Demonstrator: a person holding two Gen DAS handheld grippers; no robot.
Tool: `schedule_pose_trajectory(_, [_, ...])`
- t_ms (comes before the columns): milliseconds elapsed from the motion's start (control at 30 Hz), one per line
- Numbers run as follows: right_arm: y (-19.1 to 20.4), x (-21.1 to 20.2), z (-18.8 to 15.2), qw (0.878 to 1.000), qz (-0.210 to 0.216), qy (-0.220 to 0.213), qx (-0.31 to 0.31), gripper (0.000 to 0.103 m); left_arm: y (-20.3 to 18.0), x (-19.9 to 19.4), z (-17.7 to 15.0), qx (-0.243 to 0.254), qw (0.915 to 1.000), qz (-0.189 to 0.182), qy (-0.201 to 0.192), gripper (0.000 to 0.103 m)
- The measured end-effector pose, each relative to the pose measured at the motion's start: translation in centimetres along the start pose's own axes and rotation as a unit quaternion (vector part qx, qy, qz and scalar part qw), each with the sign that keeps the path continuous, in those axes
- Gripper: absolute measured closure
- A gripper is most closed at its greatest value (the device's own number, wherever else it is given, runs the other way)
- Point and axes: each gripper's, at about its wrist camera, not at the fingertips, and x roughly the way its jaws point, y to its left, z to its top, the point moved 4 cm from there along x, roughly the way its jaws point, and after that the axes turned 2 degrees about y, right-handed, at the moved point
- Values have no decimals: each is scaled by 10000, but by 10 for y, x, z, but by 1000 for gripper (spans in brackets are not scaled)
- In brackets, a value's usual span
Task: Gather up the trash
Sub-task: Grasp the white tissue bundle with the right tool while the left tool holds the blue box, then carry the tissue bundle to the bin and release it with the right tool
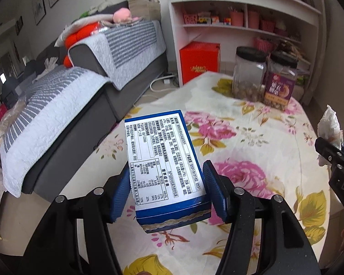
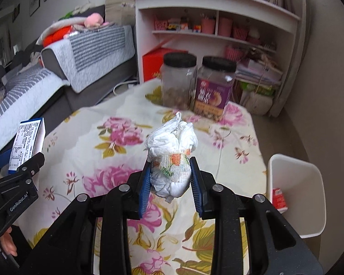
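Left wrist view: the left claw grips a blue box by its long sides, printed white label facing up, lifted clear of the flowered tabletop. At the far end of the tabletop stand two clear jars with black lids, touching or nearly so: the plain jar has a layer of brownish nuts in its bottom, and the purple-labelled jar beside it also shows nuts low down. A red carton sits on the floor under the white shelf unit, and a grey sofa with quilted covers runs along the tabletop's left side.

In the right wrist view, the right claw is nearly closed on a crumpled white tissue wad with an orange and green print, held above the tabletop. To its right, on the floor just beside the tabletop's edge, is a white bin; a small red and white pack lies inside against its near wall. Part of a hand shows at the lower left behind the other claw.
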Motion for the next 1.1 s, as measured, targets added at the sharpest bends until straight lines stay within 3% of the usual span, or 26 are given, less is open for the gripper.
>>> schedule_pose_trajectory(367, [-24,-24,17,9969,-373,-673,191,73,-26,-23,19,-51,9989,-183,-429,42])
schedule_pose_trajectory(1100, [-98,-37,18,9902,-828,-809,786,73,-100,-38,43,130,9949,-732,-686,42])
